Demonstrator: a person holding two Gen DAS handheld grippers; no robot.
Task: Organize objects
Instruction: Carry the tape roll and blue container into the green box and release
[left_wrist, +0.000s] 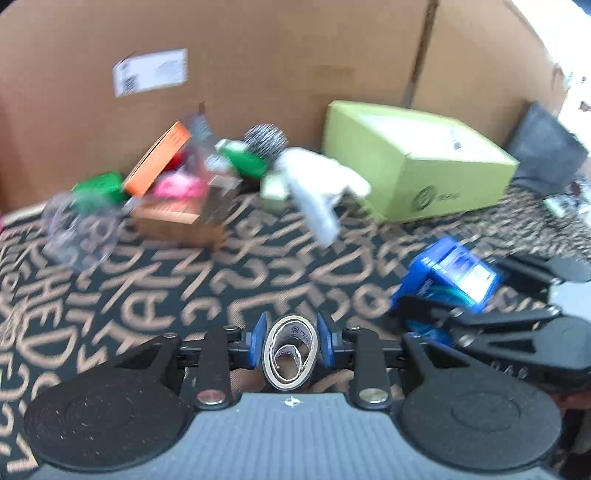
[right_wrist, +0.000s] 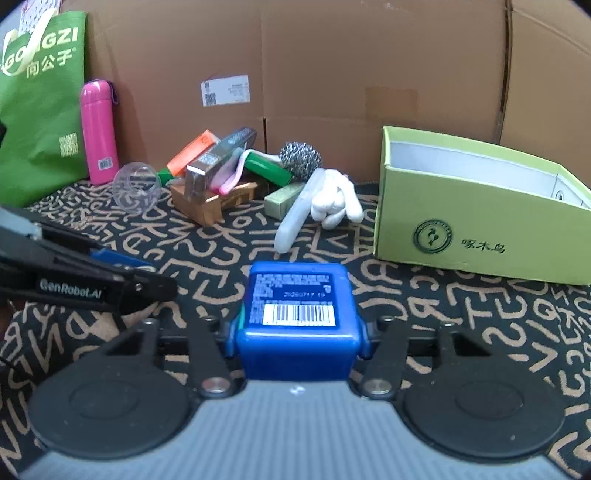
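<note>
The blue container (right_wrist: 297, 317) sits right between the pads of the right gripper (right_wrist: 297, 332), barcode side up, and the pads press on both its sides, so it is held tight. Its long side points away from the hand, toward 12 o'clock. The open green box (right_wrist: 476, 236) stands on the patterned cloth (right_wrist: 480, 332) at about 2 o'clock from it, and that looks like the place it should go. The box mouth faces up, so the container would need to be lifted over the near wall. The right hand is the nearer one to the box.

The left gripper (left_wrist: 291, 345) squeezes a squashed roll of tape (left_wrist: 290, 354) between its blue pads (left_wrist: 258, 341). From the left gripper the green box is at 1 o'clock.

A heap of small things lies by the cardboard wall (right_wrist: 332, 74) at 11 o'clock: a metal scrubber (right_wrist: 300, 157), a white glove (right_wrist: 332, 201), a clear ball (right_wrist: 136, 188) and a pink bottle (right_wrist: 99, 133).
</note>
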